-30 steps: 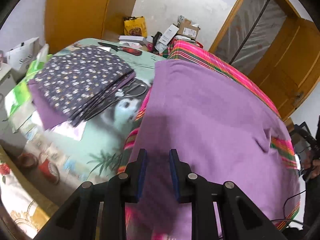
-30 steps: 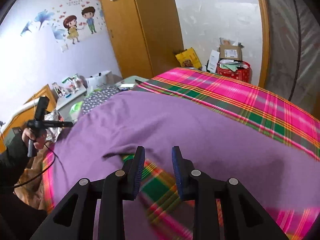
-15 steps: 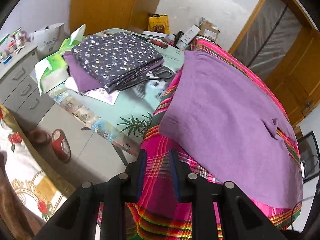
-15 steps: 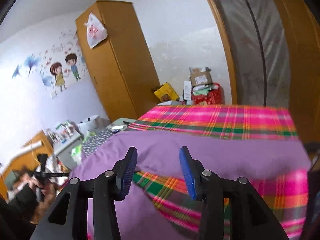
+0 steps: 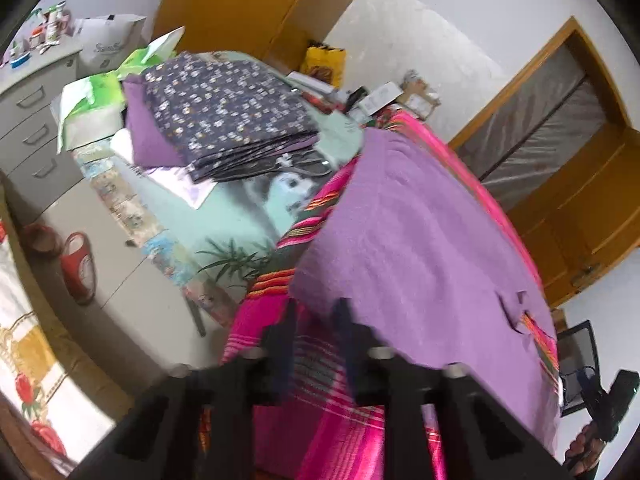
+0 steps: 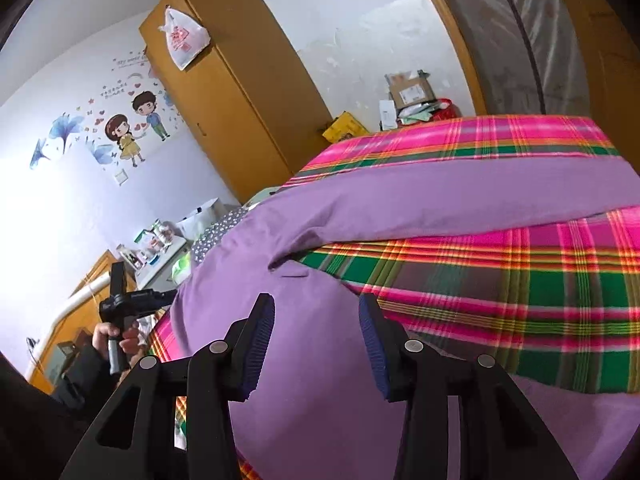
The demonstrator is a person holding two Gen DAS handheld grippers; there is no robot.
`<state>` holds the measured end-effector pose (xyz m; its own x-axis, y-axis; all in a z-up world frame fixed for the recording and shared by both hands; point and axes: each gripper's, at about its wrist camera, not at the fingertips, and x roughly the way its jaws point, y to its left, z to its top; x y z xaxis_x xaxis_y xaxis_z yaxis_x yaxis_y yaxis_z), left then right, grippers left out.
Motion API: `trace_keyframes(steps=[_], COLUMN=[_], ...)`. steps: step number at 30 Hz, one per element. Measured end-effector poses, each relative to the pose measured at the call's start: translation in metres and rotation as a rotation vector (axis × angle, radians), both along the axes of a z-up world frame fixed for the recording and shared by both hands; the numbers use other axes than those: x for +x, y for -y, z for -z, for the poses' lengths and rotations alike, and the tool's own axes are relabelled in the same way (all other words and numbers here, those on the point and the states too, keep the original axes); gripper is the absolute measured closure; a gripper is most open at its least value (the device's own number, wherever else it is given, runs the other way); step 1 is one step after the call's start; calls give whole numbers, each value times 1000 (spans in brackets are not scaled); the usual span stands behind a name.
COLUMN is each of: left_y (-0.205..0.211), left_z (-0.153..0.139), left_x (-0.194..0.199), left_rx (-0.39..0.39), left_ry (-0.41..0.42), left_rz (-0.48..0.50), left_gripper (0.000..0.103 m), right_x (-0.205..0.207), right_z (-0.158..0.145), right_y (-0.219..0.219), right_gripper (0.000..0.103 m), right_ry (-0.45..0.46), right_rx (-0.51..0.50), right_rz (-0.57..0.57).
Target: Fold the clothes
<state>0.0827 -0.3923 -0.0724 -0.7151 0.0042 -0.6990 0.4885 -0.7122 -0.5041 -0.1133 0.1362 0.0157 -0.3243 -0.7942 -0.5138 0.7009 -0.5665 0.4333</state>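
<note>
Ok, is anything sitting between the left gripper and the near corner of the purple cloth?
Nothing visible. The left gripper sits right at the near corner of the purple cloth, its jaws closing, with only the plaid blanket beneath. The picture is blurred, so I cannot tell whether the pads already touch the fabric.

purple garment (image 5: 420, 248) lies spread flat on the plaid bedcover (image 6: 520, 280), one edge rumpled.

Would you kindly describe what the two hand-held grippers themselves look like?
Both are matte black angular linkages with silver pivot pins. The right hand-held gripper carries ribbed dark-blue pads; the left hand-held gripper looks alike but blurred. No cables show on them.
</note>
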Motion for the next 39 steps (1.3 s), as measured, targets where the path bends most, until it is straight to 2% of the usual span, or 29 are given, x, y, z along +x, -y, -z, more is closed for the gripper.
trace_keyframes(steps=[6, 11, 13, 15, 16, 18, 20, 25, 26, 27, 30, 33, 35, 39], left_y=[3, 14, 14, 4, -2, -20, -41, -101, -113, -124, -151, -170, -174, -181], left_z=[1, 5, 1, -12, -18, -31, -41, -53, -54, -53, -46, -34, -29, -22], left_x=[8, 20, 27, 29, 27, 19, 7, -29, -36, -41, -56, -69, -72, -78], left_rx=[-17, -22, -19, -57, -69, -92, -120, -169, -182, -196, -232, -225, -227, -232], left_ry=[-3, 58, 56, 29, 18, -13, -35, -62, -63, -57, -33, -3, 12, 31], left_rz=[-32, -117, -147, -136, -120, -64, 3, 197, 235, 265, 345, 412, 429, 452], left_gripper=[99, 99, 99, 99, 99, 99, 99, 99, 99, 99, 99, 99, 99, 99], right_x=[-11, -25, -27, -27, -26, -21, -16, -25, -31, -37, -63, -91, -106, -122], right_z=[0, 4, 6, 8, 9, 16, 24, 57, 63, 65, 64, 64, 65, 55], right_y=[11, 34, 49, 75, 91, 123, 154, 216, 223, 226, 225, 207, 192, 157], right_gripper=[58, 58, 58, 58, 58, 67, 70, 72, 73, 79, 80, 79, 77, 76], right_ry=[-10, -11, -17, -29, -29, -7, 15, 117, 136, 142, 134, 159, 155, 165], right_rx=[35, 92, 126, 150, 158, 163, 178, 237, 236, 233, 226, 190, 210, 154], right_rz=[20, 20, -8, -101, -158, -278, -365, -440, -437, -427, -329, -230, -149, -66])
